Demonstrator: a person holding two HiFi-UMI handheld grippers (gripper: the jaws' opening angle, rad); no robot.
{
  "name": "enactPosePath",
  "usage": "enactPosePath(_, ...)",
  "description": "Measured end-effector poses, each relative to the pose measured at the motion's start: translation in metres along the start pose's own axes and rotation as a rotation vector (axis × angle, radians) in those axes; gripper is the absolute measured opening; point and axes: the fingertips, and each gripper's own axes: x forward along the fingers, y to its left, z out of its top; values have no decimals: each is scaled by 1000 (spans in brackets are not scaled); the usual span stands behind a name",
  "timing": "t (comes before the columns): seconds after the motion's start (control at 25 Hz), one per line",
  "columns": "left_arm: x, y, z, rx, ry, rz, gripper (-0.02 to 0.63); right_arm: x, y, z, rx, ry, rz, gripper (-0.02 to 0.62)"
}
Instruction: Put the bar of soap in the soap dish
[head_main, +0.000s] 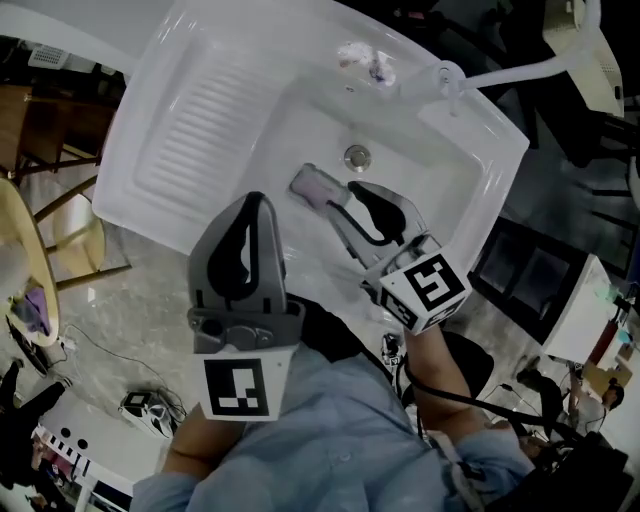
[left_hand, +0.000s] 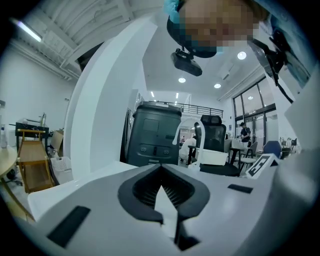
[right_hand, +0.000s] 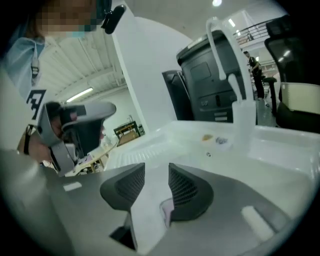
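Note:
A lilac bar of soap (head_main: 312, 186) lies on the floor of the white sink basin (head_main: 420, 170), just below the drain (head_main: 357, 156). My right gripper (head_main: 347, 193) hangs over it, jaws open and empty. In the right gripper view the soap (right_hand: 166, 210) shows low in the gap, beneath the jaws of that gripper (right_hand: 156, 167). The soap dish (head_main: 362, 58) is a shallow spot on the sink's back ledge beside the faucet, also seen as the soap dish (right_hand: 216, 139) in the right gripper view. My left gripper (head_main: 253, 203) is shut and empty at the sink's front edge, seen as the left gripper (left_hand: 161, 167) in its own view.
A white faucet (head_main: 450, 76) curves over the back right of the basin. The ribbed drainboard (head_main: 190, 120) takes up the sink's left half. A wooden frame (head_main: 60, 240) stands on the floor at the left, dark cabinets (head_main: 520, 270) at the right.

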Motion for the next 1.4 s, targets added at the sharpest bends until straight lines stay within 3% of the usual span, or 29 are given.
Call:
enactPosePath(0.2,-26,-34,24,12,-54,-42,6,-67,33,62,-28,-231,-50,60)
enactPosePath(0.32,-48,-55,40,39,-86,-54,6,-104,53,85,-40,-315,-87,5)
enactPosePath(0.6,-91,-105,69,106,-174,-94,6,-170,85,112,-107,-455,-157,0)
enactPosePath(0.92,-116,-137,91,130,-240,-107,6,-208,107,120,-186,-507,-185,0)
enactPosePath(1.4,-125,-146,97,152,-255,-131,6,-222,111,121,-187,-540,-197,0)
